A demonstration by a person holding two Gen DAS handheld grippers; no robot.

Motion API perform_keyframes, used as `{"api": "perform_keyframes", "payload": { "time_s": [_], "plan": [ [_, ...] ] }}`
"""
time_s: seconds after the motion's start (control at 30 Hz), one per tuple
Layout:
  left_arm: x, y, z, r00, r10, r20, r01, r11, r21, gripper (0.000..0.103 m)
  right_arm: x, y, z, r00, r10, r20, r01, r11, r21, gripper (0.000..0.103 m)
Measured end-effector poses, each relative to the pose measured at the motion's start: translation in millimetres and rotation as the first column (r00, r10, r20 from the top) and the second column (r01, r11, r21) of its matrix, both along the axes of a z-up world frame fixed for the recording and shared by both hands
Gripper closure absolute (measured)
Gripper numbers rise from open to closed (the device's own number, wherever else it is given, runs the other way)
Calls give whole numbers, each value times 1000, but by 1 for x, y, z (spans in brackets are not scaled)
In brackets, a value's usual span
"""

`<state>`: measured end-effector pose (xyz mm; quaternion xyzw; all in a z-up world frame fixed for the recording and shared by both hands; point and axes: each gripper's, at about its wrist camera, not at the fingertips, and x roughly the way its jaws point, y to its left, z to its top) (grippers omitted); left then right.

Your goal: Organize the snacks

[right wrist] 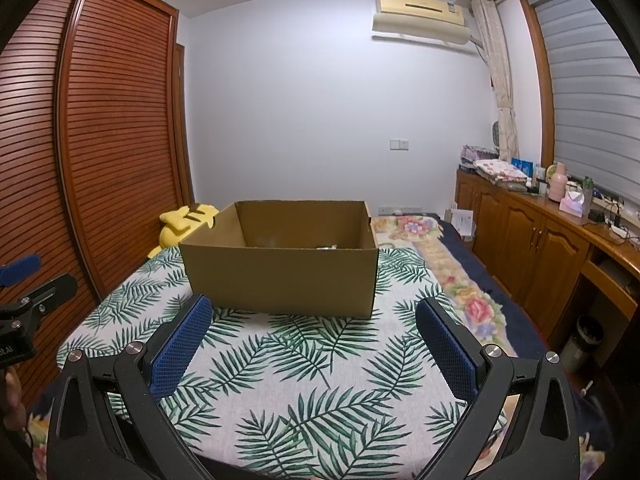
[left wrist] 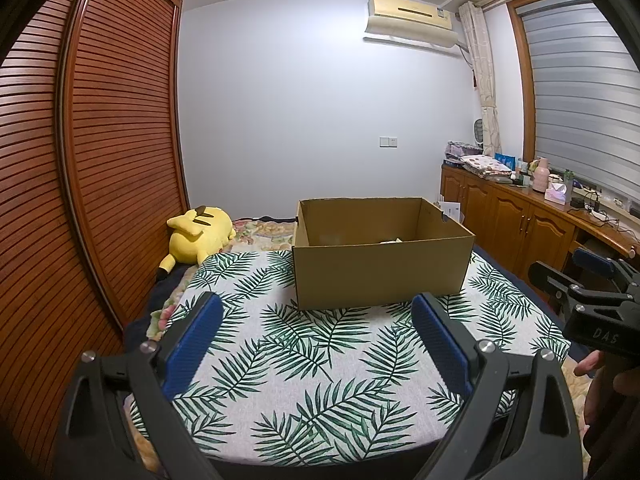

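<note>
I hold both tools low over the leaf-print cloth (left wrist: 320, 360), and neither carries anything. My left gripper (left wrist: 318, 340) has its blue-padded fingers (left wrist: 196, 340) spread wide with only cloth between them; my right gripper (right wrist: 314, 340) is just as wide apart and just as bare. The open brown cardboard box (left wrist: 380, 276) stands straight ahead of both pairs of fingertips, beyond them, not touching. Over its near wall I glimpse a pale scrap of something (left wrist: 394, 240) low inside, too little to name. No snack lies on the cloth between or beside my fingers, so I judge the sorting either nearly finished or with the remaining packets out of view. For writing, I read only "DAS" (left wrist: 605, 335) on the right tool's body at the right of my left fingers; other lettering is too small
</note>
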<state>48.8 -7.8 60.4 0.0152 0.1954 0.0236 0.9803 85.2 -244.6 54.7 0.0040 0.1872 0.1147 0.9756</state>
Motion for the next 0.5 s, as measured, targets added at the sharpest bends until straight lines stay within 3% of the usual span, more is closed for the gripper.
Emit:
{"api": "perform_keyframes", "payload": {
  "time_s": [0.5],
  "plan": [
    [-2, 0, 2, 1000, 2, 3, -2, 1000, -3, 7, -1, -2, -1, 1000, -4, 0, 4, 1000, -2, 0]
  ]
}}
